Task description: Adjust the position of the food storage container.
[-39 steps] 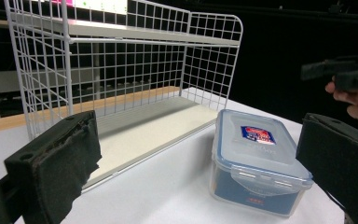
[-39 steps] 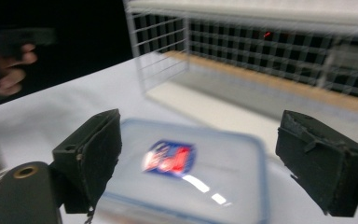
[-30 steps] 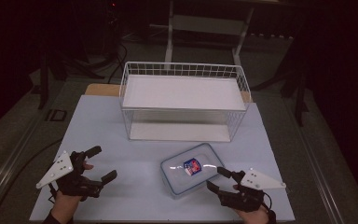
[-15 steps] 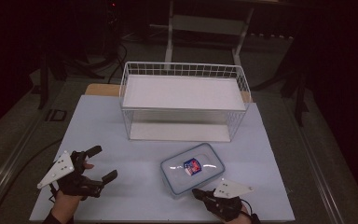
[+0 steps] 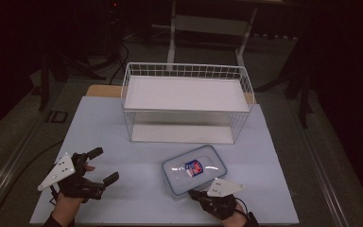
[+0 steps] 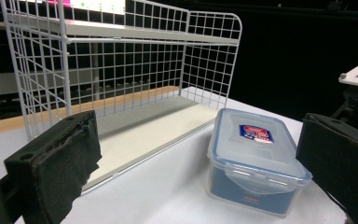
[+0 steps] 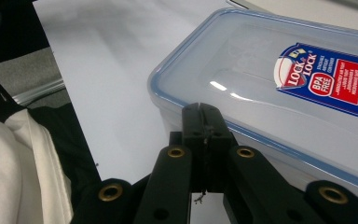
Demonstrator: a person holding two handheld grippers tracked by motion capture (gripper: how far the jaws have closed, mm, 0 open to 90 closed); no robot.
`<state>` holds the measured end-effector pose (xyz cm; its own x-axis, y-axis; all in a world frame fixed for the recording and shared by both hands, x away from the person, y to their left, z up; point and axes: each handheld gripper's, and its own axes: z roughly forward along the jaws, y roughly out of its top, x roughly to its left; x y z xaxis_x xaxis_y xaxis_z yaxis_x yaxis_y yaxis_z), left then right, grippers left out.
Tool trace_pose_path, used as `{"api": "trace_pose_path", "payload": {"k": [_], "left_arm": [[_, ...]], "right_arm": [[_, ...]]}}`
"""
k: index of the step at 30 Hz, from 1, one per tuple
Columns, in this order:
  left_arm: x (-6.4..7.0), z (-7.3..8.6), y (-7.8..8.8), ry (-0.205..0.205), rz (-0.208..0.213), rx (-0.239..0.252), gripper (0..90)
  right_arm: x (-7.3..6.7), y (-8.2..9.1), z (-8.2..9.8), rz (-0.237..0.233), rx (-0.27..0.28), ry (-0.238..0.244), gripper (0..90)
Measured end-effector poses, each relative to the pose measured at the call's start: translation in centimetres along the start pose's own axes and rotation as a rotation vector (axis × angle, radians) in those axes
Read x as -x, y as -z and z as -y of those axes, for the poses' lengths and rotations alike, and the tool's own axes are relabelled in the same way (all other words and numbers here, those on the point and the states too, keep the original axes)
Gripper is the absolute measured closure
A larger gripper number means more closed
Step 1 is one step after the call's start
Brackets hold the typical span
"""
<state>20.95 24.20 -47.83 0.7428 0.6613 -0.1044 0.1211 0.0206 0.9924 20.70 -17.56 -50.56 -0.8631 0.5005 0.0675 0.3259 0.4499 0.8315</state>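
A clear plastic food container (image 5: 194,169) with a blue-rimmed snap lid and a red and blue label lies flat on the pale table, in front of the wire rack. My right gripper (image 5: 192,193) sits low at the container's near edge. In the right gripper view its jaws (image 7: 205,116) are pressed together, their tip right at the container (image 7: 279,93) rim; nothing shows between them. My left gripper (image 5: 105,164) rests at the table's front left, jaws wide apart and empty. In the left gripper view (image 6: 198,163) it faces the container (image 6: 254,154).
A white wire rack (image 5: 184,94) with a flat shelf stands at the back middle of the table (image 5: 274,156); it is also in the left gripper view (image 6: 121,56). The table's front edge lies just under both hands. Dark floor and stands surround the table.
My right gripper has dropped and slid left to the container's near edge, and its jaws have closed. The left gripper and the container stay where they were.
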Motion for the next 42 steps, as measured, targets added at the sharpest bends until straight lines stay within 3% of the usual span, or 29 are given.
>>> {"api": "trace_pose_path", "payload": {"k": [32,38,42], "left_arm": [[0.1,0.1,-0.1,-0.001,0.016,-0.011,0.0],[0.1,0.1,-0.2,-0.002,0.019,-0.020,0.0],[0.2,0.1,-0.3,0.003,0.027,-0.032,0.0]], "right_arm": [[1.2,-5.4,-3.4,0.003,0.000,0.051,90.0],[1.2,-5.7,-3.7,0.003,-0.007,0.052,90.0],[1.2,-4.9,-4.0,-0.005,0.027,0.041,89.9]]}}
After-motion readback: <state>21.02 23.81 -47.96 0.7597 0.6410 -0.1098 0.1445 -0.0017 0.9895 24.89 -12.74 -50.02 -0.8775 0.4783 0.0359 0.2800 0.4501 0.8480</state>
